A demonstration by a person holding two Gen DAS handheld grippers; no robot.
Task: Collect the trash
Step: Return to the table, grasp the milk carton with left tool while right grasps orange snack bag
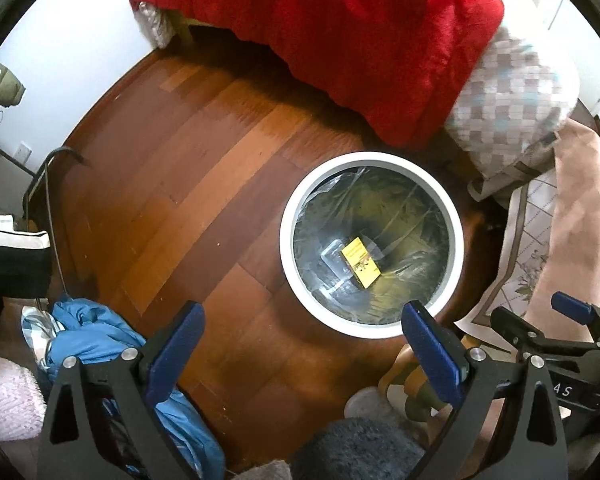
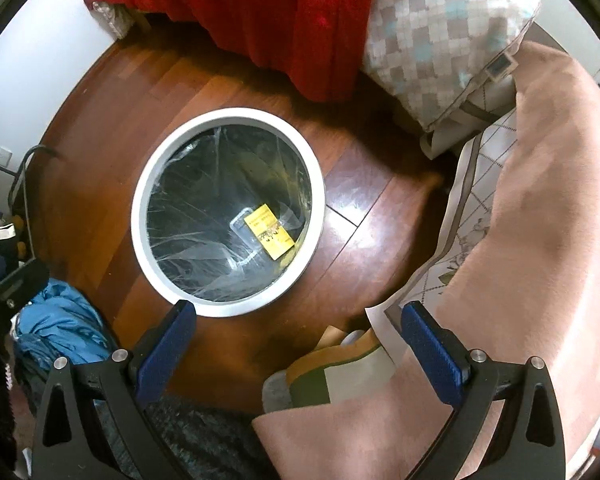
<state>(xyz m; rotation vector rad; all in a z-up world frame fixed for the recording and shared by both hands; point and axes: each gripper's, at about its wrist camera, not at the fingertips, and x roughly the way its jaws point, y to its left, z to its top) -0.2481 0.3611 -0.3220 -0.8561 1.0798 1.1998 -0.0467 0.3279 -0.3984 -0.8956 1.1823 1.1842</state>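
A round white trash bin [image 1: 286,240] lined with a clear bag stands on the wooden floor. It also shows in the right wrist view [image 2: 140,216]. Inside it lies a clear plastic container with a yellow label [image 1: 360,263], also seen from the right wrist [image 2: 271,231]. My left gripper [image 1: 304,336] is open and empty, held above the floor just in front of the bin. My right gripper [image 2: 298,336] is open and empty, above the bin's near rim; it also shows at the right edge of the left wrist view [image 1: 540,324].
A bed with a red blanket [image 1: 340,28], a checkered pillow [image 1: 512,92] and a pink cover [image 2: 540,240] lies behind and right of the bin. Blue clothing [image 1: 88,332] lies on the floor at left. A grey fluffy rug [image 1: 360,448] and slippers [image 2: 324,376] lie below.
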